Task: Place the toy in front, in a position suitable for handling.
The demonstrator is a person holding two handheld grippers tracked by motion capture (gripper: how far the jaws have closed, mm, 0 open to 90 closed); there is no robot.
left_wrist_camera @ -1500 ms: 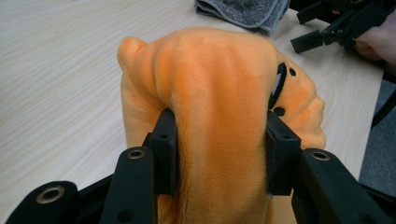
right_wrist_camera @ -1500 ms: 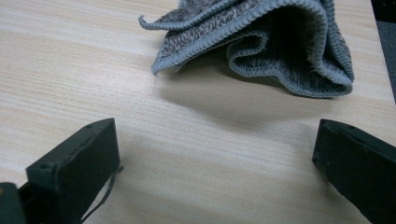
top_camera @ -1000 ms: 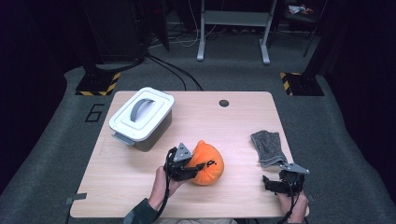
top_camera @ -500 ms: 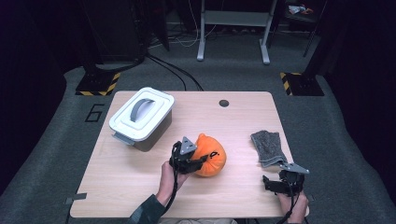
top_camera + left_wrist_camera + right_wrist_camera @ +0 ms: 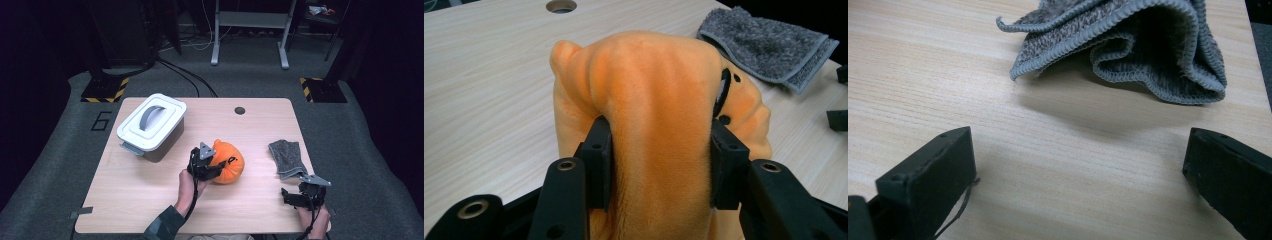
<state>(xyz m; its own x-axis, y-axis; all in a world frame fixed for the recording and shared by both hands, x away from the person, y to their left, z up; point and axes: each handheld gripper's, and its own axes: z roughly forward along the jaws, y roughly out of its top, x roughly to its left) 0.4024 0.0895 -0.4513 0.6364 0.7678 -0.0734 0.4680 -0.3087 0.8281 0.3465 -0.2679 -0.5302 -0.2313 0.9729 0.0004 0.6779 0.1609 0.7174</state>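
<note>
The left gripper (image 5: 205, 166) pinched the orange plush pumpkin (image 5: 227, 161) between its jaws, squeezing a fold deep enough to carry it; the toy sat just right of the lidded white bin (image 5: 151, 126). The right gripper (image 5: 300, 196) waited with jaws spread, just short of the grey towel (image 5: 1143, 40), far right of that bin

Looked like a lab or studio: grey carpet, hazard-striped stand bases (image 5: 105, 90) upper left, cables (image 5: 186, 75), metal frame legs (image 5: 249, 31) top centre.
</note>
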